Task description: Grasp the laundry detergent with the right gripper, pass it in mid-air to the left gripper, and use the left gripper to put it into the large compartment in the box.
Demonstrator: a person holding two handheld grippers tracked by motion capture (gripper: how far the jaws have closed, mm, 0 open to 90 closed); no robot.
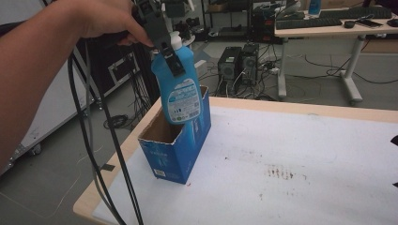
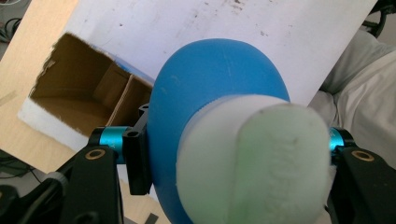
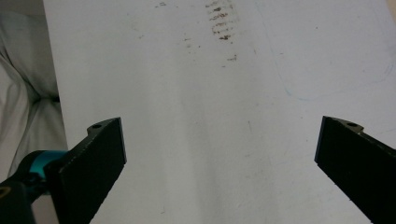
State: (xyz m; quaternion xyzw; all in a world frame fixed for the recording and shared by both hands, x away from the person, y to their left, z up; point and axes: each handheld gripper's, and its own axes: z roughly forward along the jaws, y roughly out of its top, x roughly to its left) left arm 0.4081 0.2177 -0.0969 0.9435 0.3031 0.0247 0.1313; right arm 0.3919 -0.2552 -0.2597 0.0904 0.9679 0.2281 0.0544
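Bottle (image 1: 177, 86): blue plastic body with a rounded shoulder, a white cap at the top, and a printed label on its lower face; seen from above in the left gripper view (image 2: 219, 116), the cap appears pale and blurred, the shoulder smooth and matte.
Bottle position: hanging upright in the air over the open top of the box, its base at the level of the rim, at 10 o'clock on the counter.
Left tongs (image 1: 168, 49): closed on the bottle's neck, just below the cap.
Box (image 1: 176, 143): blue carton with a torn-open top and a brown interior with a divider.
Right tongs (image 3: 219, 149): jaws wide apart, nothing between them, over the white counter (image 3: 187, 93).
Counter surface: white sheet with brownish specks.
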